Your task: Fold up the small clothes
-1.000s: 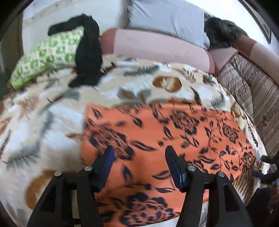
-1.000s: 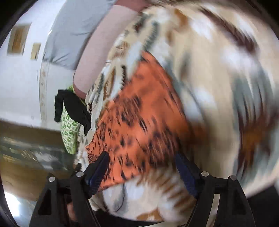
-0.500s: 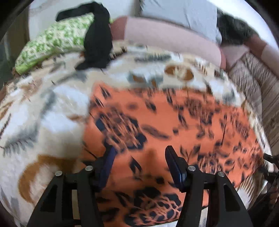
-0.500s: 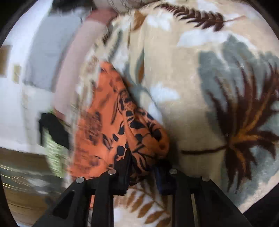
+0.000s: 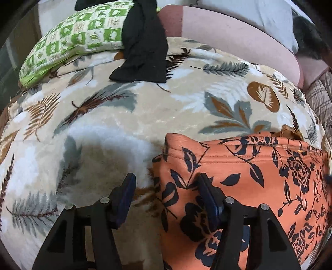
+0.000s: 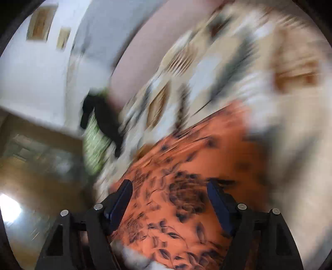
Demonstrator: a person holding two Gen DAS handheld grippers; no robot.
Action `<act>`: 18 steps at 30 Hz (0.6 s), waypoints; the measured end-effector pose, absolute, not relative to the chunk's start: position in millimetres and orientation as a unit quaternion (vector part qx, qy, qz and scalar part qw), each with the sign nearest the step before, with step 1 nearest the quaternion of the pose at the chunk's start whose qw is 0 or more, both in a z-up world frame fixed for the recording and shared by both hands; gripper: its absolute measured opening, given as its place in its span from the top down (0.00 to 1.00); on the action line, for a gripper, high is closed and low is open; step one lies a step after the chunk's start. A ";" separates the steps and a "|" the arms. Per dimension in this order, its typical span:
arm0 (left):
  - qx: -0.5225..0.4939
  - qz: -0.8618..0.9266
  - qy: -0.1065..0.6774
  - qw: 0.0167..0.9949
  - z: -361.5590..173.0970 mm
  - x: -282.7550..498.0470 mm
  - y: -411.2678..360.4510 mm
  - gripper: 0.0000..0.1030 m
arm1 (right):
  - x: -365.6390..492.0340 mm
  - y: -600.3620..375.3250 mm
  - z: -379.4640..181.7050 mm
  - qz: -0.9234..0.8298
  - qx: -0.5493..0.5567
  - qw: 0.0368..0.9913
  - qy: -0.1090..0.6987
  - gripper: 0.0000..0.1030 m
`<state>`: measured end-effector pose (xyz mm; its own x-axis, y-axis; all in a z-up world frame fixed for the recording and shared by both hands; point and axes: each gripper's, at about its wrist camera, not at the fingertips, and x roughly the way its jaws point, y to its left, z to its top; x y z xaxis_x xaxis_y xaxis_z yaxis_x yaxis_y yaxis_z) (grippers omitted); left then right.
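Observation:
An orange garment with a dark floral print [image 5: 244, 178] lies on the leaf-patterned blanket [image 5: 128, 116], folded over with a hemmed edge on top. My left gripper [image 5: 166, 187] is open, low over the garment's left edge, its right finger over the cloth and its left finger over the blanket. In the blurred right wrist view the orange garment [image 6: 197, 162] lies under my right gripper [image 6: 170, 193], which is open and holds nothing.
A black garment [image 5: 143, 41] drapes over a green-and-white pillow [image 5: 74, 39] at the back left. A pink bolster [image 5: 232, 41] and a grey pillow [image 5: 249, 12] lie along the back. A striped cover [image 5: 319, 99] is at the right.
The right gripper was shut on a corner of the orange garment half a second ago and is now open. The garment is now folded over. The left gripper moved toward its left edge.

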<state>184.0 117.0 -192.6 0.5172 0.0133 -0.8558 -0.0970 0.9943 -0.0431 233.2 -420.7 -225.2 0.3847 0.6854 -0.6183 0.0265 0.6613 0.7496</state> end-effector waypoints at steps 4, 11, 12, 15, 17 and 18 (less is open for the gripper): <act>-0.034 0.038 0.468 0.882 -172.1 168.4 114.5 0.39 | 253.2 -460.6 -236.8 0.143 0.437 0.750 0.476 0.26; -0.022 0.002 0.458 0.889 -163.8 138.5 83.0 0.38 | 260.4 -467.6 -235.7 0.123 0.414 0.755 0.494 0.25; -0.029 0.002 0.454 0.891 -161.9 131.2 80.9 0.38 | 250.2 -471.5 -225.0 0.105 0.422 0.766 0.473 0.25; -0.028 0.009 0.452 0.891 -155.2 118.5 74.0 0.38 | 194.8 -471.2 -177.5 0.099 0.389 0.819 0.411 0.21; -0.030 0.021 0.448 0.893 -147.7 109.7 69.9 0.38 | 153.1 -453.8 -162.6 0.123 0.367 0.822 0.418 0.19; -0.034 0.027 0.445 0.894 -143.6 105.3 68.4 0.37 | 131.3 -444.8 -161.6 0.135 0.365 0.819 0.422 0.19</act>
<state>105.3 68.4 -143.6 0.6019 0.0176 -0.7984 -0.0779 0.9963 -0.0368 131.3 -444.8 -161.6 0.6070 0.5291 -0.5930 0.0873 0.6972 0.7115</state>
